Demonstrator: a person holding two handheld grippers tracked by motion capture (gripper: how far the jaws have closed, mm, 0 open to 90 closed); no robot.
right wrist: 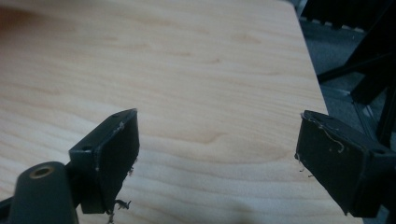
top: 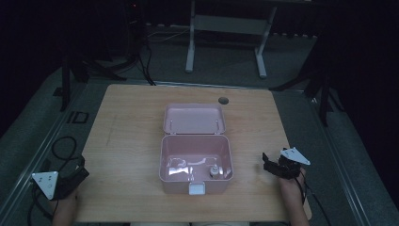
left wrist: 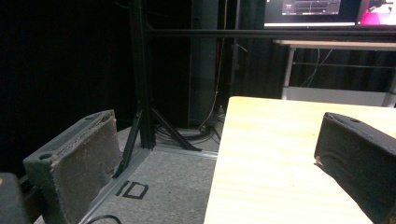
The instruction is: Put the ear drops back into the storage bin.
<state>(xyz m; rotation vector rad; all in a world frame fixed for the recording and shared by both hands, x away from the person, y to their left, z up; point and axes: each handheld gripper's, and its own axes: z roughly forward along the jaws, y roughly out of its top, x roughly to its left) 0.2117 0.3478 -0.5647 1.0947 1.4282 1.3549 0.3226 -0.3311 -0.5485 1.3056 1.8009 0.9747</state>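
Observation:
A pink plastic box (top: 196, 160) stands open at the middle of the wooden table (top: 131, 136), its lid (top: 194, 118) folded back behind it. A small pale bottle-like item (top: 214, 172) sits inside near the front right corner. A white latch (top: 197, 189) hangs on the box's front wall. My left gripper (top: 79, 168) rests at the table's front left edge; in the left gripper view its jaws stand wide apart, left gripper (left wrist: 215, 154) holding nothing. My right gripper (top: 267, 162) hovers right of the box, open and empty over bare wood, right gripper (right wrist: 217, 149).
A round cable hole (top: 223, 100) lies in the table behind the lid. Black stand legs (top: 70, 70) and a loose cable (top: 61, 146) are on the floor at left. A white frame (top: 190, 52) stands beyond the far edge. A lit monitor (left wrist: 327, 11) is farther back.

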